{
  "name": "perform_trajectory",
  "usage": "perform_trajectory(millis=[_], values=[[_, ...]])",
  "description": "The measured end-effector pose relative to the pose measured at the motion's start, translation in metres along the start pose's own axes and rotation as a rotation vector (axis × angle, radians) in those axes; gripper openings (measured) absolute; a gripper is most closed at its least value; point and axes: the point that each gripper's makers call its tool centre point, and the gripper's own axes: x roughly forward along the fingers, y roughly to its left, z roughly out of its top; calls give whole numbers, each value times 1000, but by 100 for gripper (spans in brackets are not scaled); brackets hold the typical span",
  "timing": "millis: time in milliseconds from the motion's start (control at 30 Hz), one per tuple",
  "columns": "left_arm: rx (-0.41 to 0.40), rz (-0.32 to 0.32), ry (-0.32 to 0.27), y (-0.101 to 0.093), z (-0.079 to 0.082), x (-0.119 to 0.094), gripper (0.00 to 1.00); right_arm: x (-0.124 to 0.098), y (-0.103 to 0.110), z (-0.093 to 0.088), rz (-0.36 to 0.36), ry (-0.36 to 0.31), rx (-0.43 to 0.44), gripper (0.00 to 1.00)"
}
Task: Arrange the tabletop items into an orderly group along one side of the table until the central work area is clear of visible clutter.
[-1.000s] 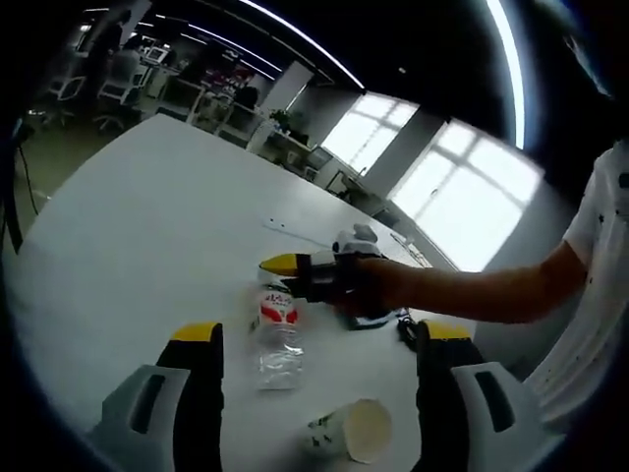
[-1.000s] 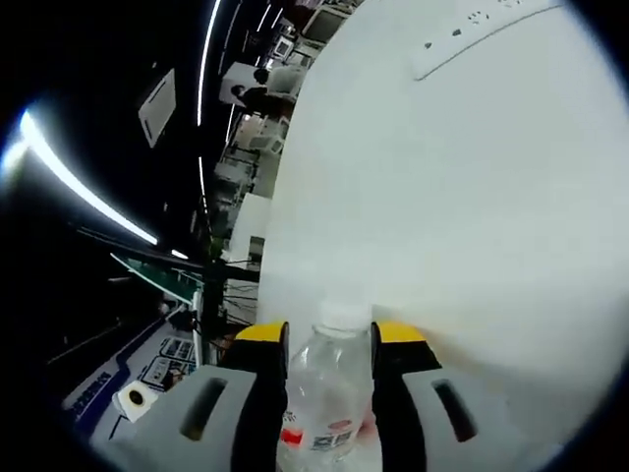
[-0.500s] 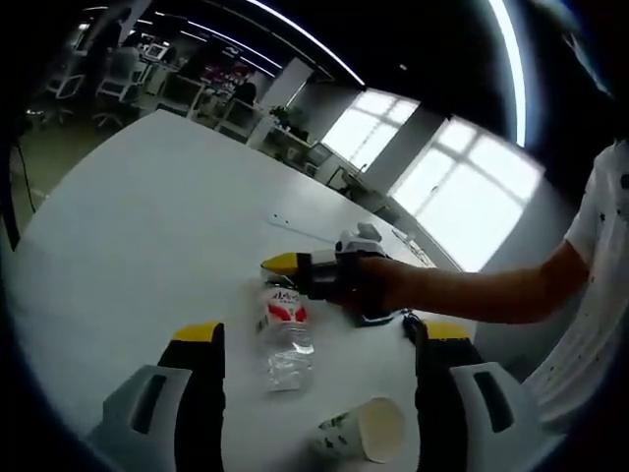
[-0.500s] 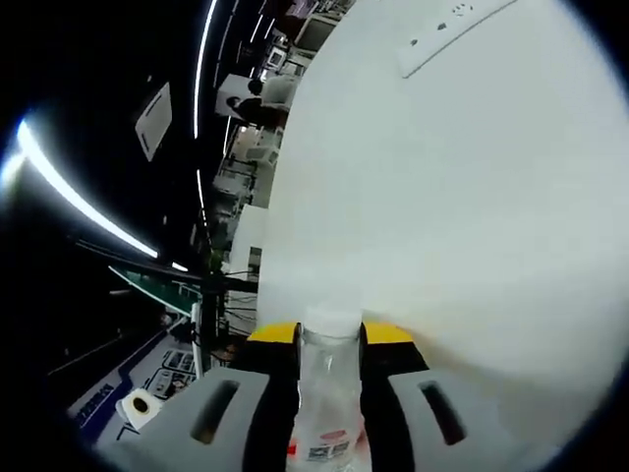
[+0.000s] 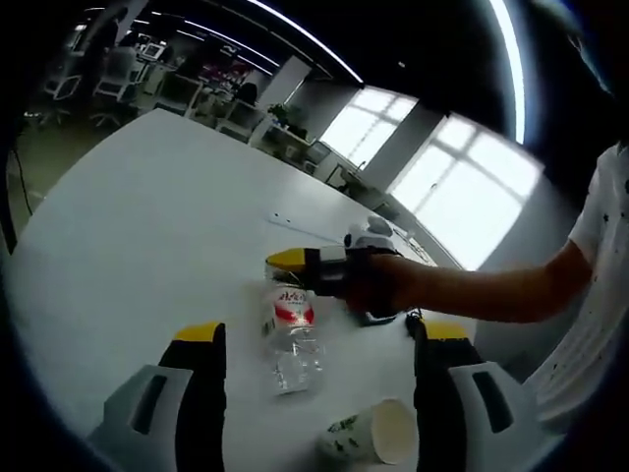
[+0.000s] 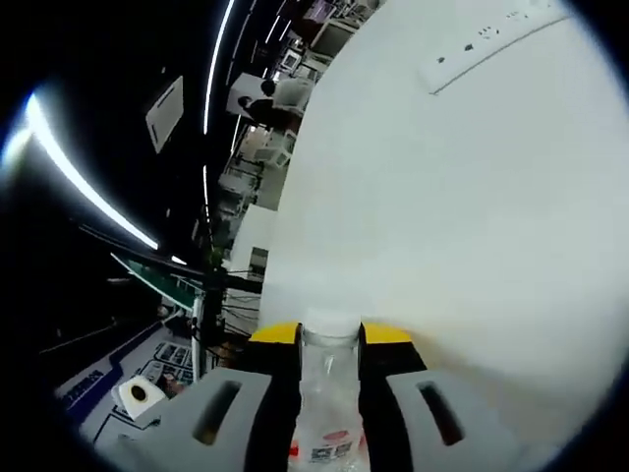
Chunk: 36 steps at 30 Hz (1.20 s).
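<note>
My right gripper (image 6: pixel 330 339) pinches the clear bottle (image 6: pixel 328 393) between its jaws. My left gripper (image 5: pixel 314 339) stands spread, the paper cup (image 5: pixel 378 433) lying ahead between its jaws.

You've got a white table (image 5: pixel 147 226) w/ a clear bottle (image 5: pixel 293 334) on it, red label, and a paper cup (image 5: pixel 376 442) tipped on its side nearby. A white power strip (image 6: pixel 496 44) lies toward the far edge.
</note>
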Motion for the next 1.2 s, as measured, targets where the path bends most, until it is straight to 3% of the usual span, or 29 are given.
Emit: perform_trajectory(millis=[400, 700, 1033, 1200], values=[[9, -84, 48, 7, 1, 33, 79, -11, 27, -1, 56, -5, -156, 19], [14, -181, 159, 11, -15, 73, 76, -19, 43, 0, 78, -19, -270, 19], [-4, -290, 229, 4, -26, 92, 69, -25, 56, -5, 85, -14, -352, 19], [6, -314, 260, 5, -33, 97, 59, -26, 58, -5, 86, -12, -378, 19]])
